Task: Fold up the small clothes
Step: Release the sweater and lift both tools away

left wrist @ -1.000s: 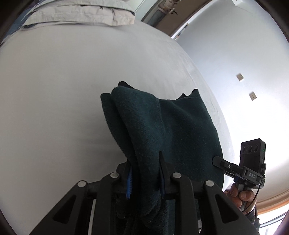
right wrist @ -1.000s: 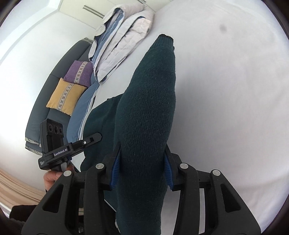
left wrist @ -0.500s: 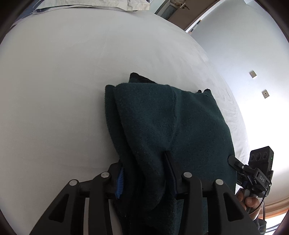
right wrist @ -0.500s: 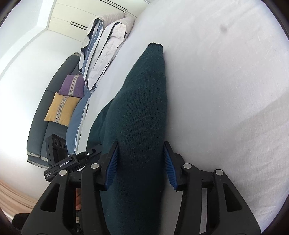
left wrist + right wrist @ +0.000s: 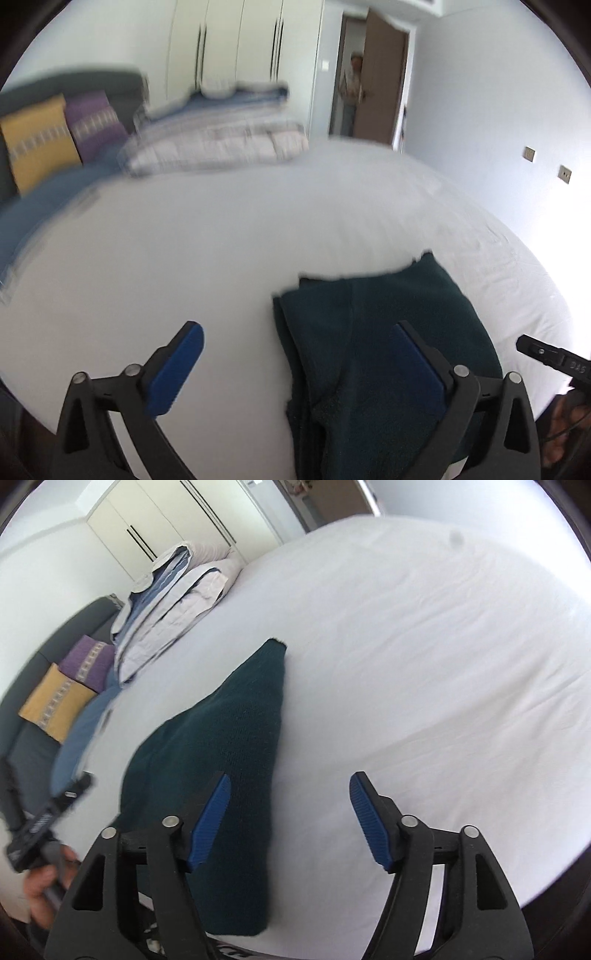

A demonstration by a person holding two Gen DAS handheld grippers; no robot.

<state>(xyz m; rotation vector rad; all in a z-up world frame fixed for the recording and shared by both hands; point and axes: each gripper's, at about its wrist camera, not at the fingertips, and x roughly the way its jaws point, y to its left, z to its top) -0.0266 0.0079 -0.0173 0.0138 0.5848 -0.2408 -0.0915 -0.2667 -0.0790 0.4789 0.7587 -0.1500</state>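
A dark green knit garment (image 5: 388, 332) lies folded on the white bed (image 5: 221, 240); it also shows in the right wrist view (image 5: 229, 746). My left gripper (image 5: 299, 354) is open and empty, its right finger over the garment's near part. My right gripper (image 5: 290, 808) is open and empty, its left finger over the garment's right edge. The right gripper's tip (image 5: 546, 354) shows at the right edge of the left wrist view. The left gripper (image 5: 40, 823), held by a hand, shows at the lower left of the right wrist view.
Folded quilts (image 5: 221, 129) are stacked at the head of the bed, also in the right wrist view (image 5: 173, 602). A dark sofa with yellow (image 5: 55, 701) and purple (image 5: 88, 661) cushions stands left. A person (image 5: 352, 99) stands in the far doorway. Wardrobes (image 5: 240, 40) line the back wall.
Both grippers have opened and let go of the green garment, which now lies folded on the bed. Both have tilted up and drawn back, so the room's far end shows.
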